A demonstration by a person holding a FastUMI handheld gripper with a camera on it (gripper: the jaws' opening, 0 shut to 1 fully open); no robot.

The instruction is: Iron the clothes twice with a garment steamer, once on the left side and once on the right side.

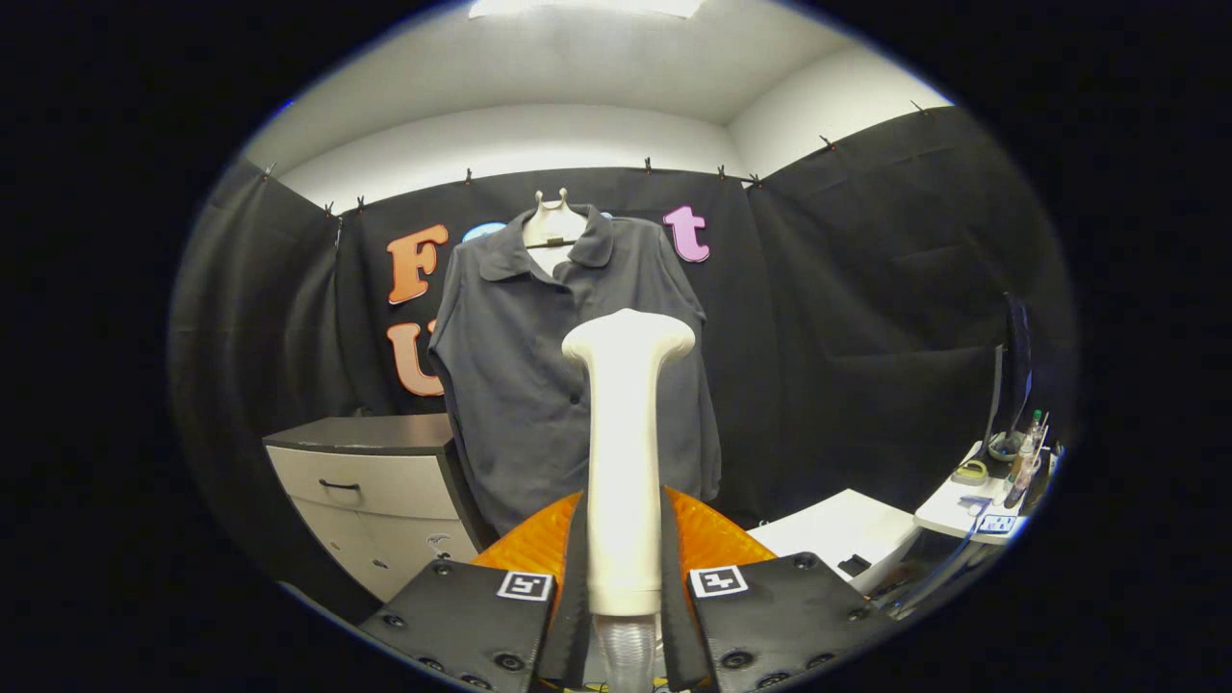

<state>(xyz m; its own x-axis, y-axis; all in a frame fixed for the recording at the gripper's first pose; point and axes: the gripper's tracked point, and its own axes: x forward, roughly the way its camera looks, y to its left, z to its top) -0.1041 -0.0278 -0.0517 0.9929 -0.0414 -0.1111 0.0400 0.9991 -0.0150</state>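
Tool [624,577] was clenched on the steamer [626,452] handle, both fingers pressing it, lower centre of frame. Steamer stood upright, head overlapping the dark shirt [520,385] hanging at centre, beside a cabinet [375,491].

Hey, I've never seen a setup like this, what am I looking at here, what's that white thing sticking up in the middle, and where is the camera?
The camera rides on a hand-held gripper that a person carries, and looks forward along its two fingers. Both fingers press on the handle of a white garment steamer, which stands upright between them with its wide head on top. Beyond it, a dark polo shirt hangs on a hanger against the booth's black cloth wall; it is the garment to be steamed. The steamer's head looks apart from the shirt. To one side of the shirt stands a drawer cabinet; to the other, a white table and a desk with small bottles.
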